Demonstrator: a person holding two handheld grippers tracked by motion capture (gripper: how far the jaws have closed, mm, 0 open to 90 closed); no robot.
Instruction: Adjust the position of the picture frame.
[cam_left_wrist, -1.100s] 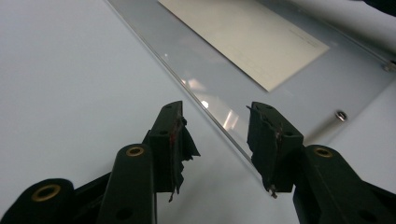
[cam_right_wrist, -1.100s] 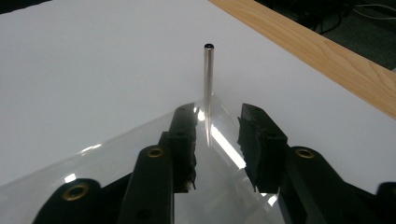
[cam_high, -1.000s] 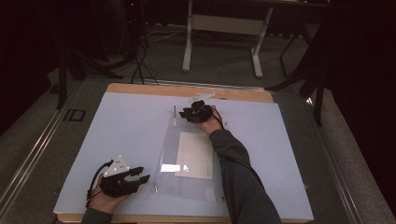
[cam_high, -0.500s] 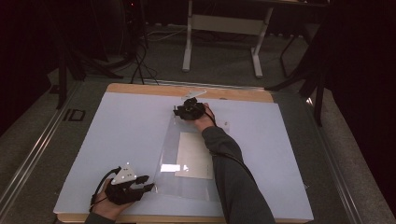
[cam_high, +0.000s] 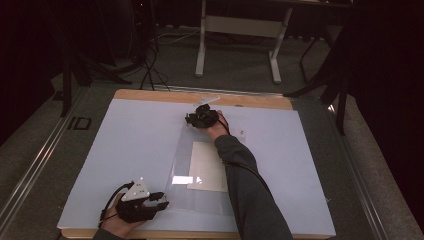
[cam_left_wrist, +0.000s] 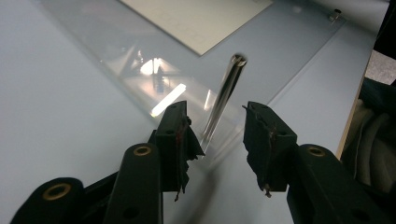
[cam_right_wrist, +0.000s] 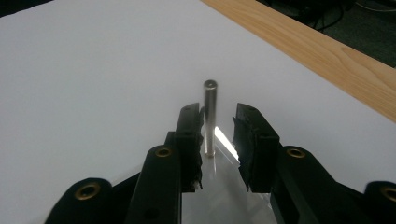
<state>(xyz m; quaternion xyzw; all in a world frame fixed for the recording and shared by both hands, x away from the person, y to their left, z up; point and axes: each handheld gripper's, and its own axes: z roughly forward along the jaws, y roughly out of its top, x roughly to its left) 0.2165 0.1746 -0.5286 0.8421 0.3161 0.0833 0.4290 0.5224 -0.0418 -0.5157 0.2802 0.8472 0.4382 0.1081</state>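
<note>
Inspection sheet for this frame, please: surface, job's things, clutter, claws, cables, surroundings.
Surface: pale mat on a wooden table.
Job's things: clear sheet flat on the mat, with paper at it. Metal posts stand upright at its corners: near post, far post, third post.
Clutter: small pale strip on the far table edge, too small to identify.
Claws: left claw straddles the near post and right claw the far post. Both have just been closing; neither clamps yet.
Cables: left claw's cable loops by the wrist. Floor cables lie beyond the table.
Surroundings: white stand on a dark floor.
</note>
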